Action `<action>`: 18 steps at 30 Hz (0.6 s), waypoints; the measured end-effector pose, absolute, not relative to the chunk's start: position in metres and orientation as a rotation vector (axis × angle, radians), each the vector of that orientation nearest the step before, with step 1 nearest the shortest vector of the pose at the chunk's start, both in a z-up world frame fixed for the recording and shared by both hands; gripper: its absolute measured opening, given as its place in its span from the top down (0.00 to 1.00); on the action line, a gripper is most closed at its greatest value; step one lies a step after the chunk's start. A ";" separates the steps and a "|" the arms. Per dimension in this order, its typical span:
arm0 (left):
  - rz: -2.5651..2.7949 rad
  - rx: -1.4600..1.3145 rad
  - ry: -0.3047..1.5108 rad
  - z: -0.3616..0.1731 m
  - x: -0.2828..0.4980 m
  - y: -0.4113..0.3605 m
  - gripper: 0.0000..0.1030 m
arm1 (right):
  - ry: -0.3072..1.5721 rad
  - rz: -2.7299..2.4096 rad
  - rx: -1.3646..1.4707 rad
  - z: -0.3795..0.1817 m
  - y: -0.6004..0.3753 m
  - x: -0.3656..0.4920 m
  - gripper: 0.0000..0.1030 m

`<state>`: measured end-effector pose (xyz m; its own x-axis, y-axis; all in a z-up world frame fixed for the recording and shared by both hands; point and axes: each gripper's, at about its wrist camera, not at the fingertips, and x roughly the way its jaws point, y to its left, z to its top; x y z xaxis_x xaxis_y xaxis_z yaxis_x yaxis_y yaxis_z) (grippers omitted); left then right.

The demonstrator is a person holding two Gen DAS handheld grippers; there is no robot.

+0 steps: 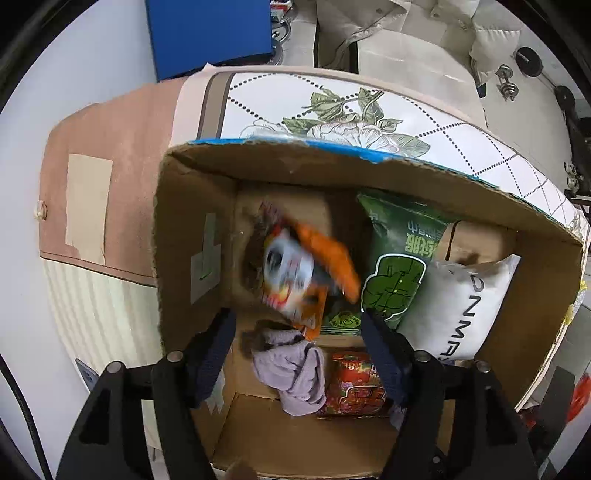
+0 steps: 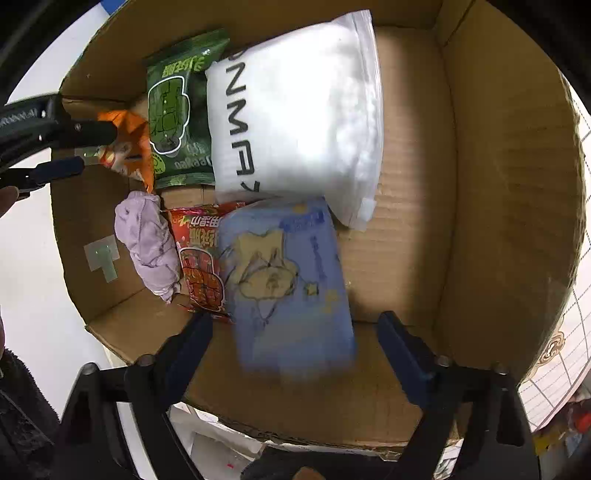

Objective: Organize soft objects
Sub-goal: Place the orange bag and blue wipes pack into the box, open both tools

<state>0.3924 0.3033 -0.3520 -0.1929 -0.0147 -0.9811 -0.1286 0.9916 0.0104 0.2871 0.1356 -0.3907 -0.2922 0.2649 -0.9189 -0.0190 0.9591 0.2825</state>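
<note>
Both grippers hover over an open cardboard box (image 1: 192, 236). My left gripper (image 1: 297, 323) is open; a blurred orange and white packet (image 1: 306, 266) is in the air just beyond its fingers, inside the box. My right gripper (image 2: 295, 325) is open; a blurred blue packet (image 2: 291, 280) with a cartoon figure lies between and beyond its fingers, over a red packet (image 2: 199, 266). A green packet (image 2: 173, 114), a white bag (image 2: 295, 122) and a lilac cloth (image 2: 147, 240) lie in the box. The left gripper's fingers (image 2: 92, 129) show at the left, by the orange packet (image 2: 129, 147).
The box (image 2: 498, 184) stands on a bed with a flowered white cover (image 1: 332, 114) and a pink panel (image 1: 110, 184). A blue board (image 1: 207, 33) and cream padded jackets (image 1: 406, 33) lie beyond. The box's right half shows bare cardboard floor (image 2: 406, 240).
</note>
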 end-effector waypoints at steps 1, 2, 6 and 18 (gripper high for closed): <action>0.099 -0.101 1.758 -0.349 0.391 0.303 0.33 | 1.847 0.277 0.175 -0.390 0.136 0.287 0.10; 0.099 -0.101 1.751 -0.346 0.388 0.304 0.33 | 1.842 0.273 0.172 -0.388 0.136 0.288 0.10; 0.076 -0.129 1.715 -0.328 0.380 0.302 0.32 | 1.826 0.261 0.169 -0.379 0.128 0.290 0.00; 0.046 -0.103 1.517 -0.269 0.315 0.280 0.01 | 1.610 0.200 0.057 -0.309 0.114 0.280 0.00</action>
